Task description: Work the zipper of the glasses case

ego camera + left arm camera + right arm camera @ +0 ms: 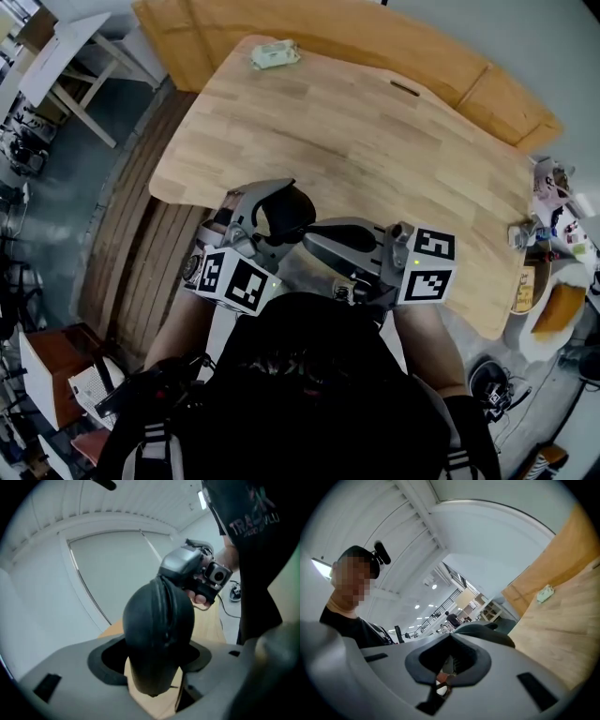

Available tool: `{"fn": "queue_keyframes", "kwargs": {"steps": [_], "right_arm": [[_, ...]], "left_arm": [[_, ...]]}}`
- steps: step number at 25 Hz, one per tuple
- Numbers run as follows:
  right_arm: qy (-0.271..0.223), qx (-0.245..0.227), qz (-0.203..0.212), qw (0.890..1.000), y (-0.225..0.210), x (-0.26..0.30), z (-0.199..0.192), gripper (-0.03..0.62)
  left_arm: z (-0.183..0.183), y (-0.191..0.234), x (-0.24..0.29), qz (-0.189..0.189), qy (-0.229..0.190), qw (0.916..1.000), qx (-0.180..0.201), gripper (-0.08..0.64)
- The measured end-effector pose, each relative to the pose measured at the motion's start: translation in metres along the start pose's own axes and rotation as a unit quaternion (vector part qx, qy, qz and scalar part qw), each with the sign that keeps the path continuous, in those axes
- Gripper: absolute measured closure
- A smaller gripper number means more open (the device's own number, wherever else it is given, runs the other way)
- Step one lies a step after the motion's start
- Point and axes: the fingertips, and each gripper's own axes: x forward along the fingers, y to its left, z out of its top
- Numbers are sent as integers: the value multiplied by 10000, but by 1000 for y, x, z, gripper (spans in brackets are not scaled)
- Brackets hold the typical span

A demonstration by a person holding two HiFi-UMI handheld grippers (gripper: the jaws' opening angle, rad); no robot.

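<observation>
**A:** Where is the glasses case [157, 620]?

**B:** It is off the worktop [375, 141], over its near edge and close to the person's chest. The left tongs [152, 660] grasp its lower end, so it stands up between them with the zipper seam facing their camera.

**A:** And the right tongs [449, 641]?

**B:** They are clenched together, with the tips right at the case's top end. I cannot tell whether they pinch the zipper pull.

**A:** Is there anything else?

**B:** A small pale packet [275, 54] lies at the worktop's far edge.

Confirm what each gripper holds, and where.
Left gripper clamps the glasses case by one end. Right gripper is shut at the other; zipper pull not visible.
</observation>
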Motion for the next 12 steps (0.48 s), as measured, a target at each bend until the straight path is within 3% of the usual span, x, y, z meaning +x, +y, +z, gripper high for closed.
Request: {"fn": "queue_keyframes", "kwargs": {"steps": [4, 8, 12], "right_arm": [[-405, 316, 370, 9980, 4, -11, 17, 575], [-788, 926, 934, 9882, 9, -17, 27, 575], [-1019, 1184, 967, 9830, 1, -25, 33, 575]], "left_arm": [[12, 9, -10, 146, -712, 9971, -245, 267], [28, 9, -21, 78, -1475, 9880, -455, 267], [32, 8, -29, -161, -1482, 9873, -548, 272]]}}
